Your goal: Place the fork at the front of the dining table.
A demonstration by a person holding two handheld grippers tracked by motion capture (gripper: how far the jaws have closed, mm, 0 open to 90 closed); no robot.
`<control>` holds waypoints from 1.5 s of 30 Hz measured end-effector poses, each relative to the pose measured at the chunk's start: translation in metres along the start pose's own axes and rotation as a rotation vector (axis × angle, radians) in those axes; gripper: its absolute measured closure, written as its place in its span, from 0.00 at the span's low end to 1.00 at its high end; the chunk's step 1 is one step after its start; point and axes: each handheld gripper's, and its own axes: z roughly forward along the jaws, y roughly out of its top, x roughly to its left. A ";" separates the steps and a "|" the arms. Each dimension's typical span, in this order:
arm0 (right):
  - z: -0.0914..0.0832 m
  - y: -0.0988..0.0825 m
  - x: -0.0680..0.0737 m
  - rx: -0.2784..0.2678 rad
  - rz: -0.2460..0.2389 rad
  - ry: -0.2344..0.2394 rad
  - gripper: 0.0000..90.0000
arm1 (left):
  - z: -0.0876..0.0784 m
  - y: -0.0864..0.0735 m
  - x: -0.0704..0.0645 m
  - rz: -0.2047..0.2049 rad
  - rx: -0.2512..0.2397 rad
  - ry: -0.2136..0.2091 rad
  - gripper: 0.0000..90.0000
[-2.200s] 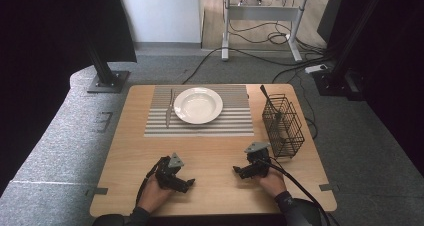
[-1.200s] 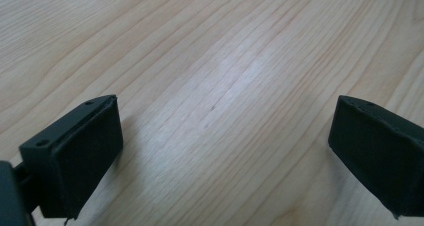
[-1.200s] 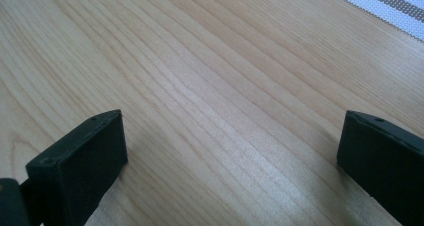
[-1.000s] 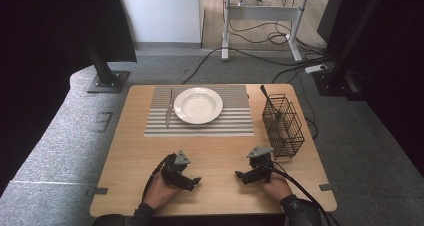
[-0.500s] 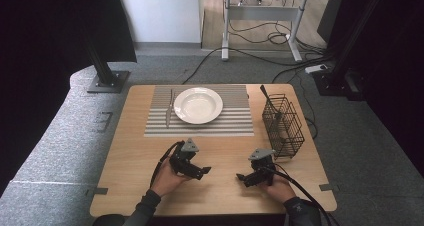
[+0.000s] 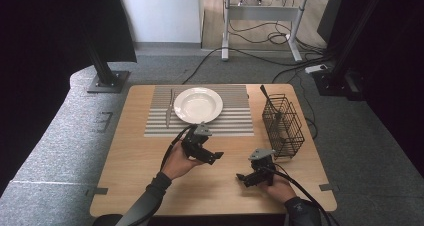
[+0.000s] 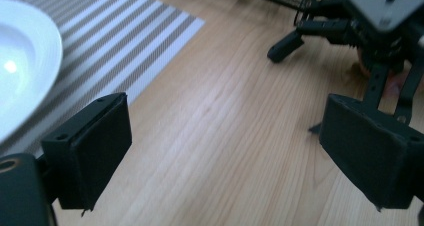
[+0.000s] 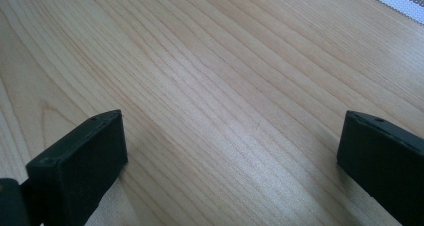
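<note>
My left gripper (image 6: 214, 157) hangs above the middle of the wooden table (image 6: 125, 161), just short of the striped placemat (image 6: 232, 122). Its jaws are open, have just been closing slightly, and hold nothing; in the left gripper view (image 7: 225, 131) only bare wood lies between them. My right gripper (image 6: 243, 178) rests low near the table's front right, open and empty, with bare wood between its jaws in the right gripper view (image 8: 232, 136). One of its fingers (image 7: 284, 46) is visible ahead of the left gripper. A white plate (image 6: 198, 105) sits on the placemat with a knife (image 6: 169, 108) to its left.
A black wire basket (image 6: 283, 127) stands at the table's right edge with a dark utensil handle (image 6: 264, 93) sticking out of it. Black stands and cables lie on the grey floor beyond the table.
My left hand has risen and moved forward and to the right, from the front of the table toward the placemat. The right hand has stayed put.
</note>
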 end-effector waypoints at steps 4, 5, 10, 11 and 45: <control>0.000 0.000 0.000 0.001 -0.001 0.001 0.00 | 0.001 0.020 0.000 0.016 -0.011 -0.002 0.08; 0.000 0.000 0.000 0.001 -0.002 0.001 0.00 | 0.001 0.025 0.000 0.021 -0.015 -0.003 0.08; 0.000 0.000 0.000 0.000 -0.002 0.002 0.00 | 0.001 0.050 -0.002 0.056 -0.036 -0.006 0.13; 0.000 0.000 0.000 0.001 -0.002 0.002 0.00 | 0.002 0.055 -0.002 0.061 -0.042 -0.007 0.14; 0.000 0.000 0.000 0.002 -0.004 -0.001 0.00 | 0.069 0.150 -0.029 0.145 -0.079 -0.101 0.37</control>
